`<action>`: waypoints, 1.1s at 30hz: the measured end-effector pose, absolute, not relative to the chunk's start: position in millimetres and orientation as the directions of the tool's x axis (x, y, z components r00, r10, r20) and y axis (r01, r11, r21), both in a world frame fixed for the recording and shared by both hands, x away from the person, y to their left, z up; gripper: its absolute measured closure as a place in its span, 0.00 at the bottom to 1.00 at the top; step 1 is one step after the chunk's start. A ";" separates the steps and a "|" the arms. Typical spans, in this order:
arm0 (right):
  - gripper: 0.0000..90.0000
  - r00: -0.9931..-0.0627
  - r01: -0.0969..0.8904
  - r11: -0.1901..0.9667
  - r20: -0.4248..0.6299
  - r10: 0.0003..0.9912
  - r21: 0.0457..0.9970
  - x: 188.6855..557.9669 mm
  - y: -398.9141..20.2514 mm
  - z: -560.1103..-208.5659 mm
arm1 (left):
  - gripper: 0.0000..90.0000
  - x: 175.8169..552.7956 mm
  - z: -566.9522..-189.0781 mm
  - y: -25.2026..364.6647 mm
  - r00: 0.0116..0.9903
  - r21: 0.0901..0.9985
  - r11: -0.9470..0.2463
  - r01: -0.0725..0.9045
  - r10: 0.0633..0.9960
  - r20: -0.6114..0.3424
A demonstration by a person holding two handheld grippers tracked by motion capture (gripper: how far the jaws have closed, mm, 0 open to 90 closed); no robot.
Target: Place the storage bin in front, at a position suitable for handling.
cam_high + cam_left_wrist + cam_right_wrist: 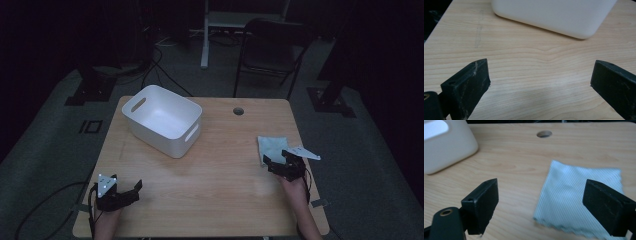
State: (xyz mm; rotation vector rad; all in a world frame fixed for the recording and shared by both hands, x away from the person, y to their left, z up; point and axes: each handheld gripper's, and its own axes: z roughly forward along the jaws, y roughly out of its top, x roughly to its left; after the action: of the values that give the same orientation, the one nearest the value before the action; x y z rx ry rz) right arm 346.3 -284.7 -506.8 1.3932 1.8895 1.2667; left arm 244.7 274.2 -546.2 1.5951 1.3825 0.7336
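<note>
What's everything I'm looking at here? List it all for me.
Table: one, light wood, centre of the high view.
Bin: one, white, with handle slots, on the table's far left.
Cloth: one, pale blue, folded, flat on the table's right side.
Hole: one, round, in the table's far edge.
Chair: one, black, folding, on the floor beyond the table.
White frame: one, on the floor behind the chair.
Left gripper: one, black, open, at the near left corner, over bare wood.
Right gripper: one, black, open, at the cloth's near edge.
Forearms: two, coming in from the bottom.
</note>
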 end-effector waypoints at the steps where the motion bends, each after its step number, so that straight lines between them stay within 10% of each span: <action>1: 0.14 -0.380 0.479 0.062 0.143 0.914 0.876 348.0 -282.5 -504.5 | 0.02 244.6 -546.1 274.3 0.207 0.892 0.005 0.452 0.972 -0.111; 33: 0.14 -0.498 0.418 0.136 0.102 0.861 0.898 392.1 -217.3 -457.9 | 0.02 245.1 -546.9 271.5 0.234 0.887 -0.003 0.462 0.965 -0.119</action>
State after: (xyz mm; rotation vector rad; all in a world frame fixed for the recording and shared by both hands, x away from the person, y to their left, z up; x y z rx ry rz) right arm 392.1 -217.3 -457.9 1.2256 1.9761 1.3307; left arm 245.1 271.5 -546.9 1.6098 1.3639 0.7039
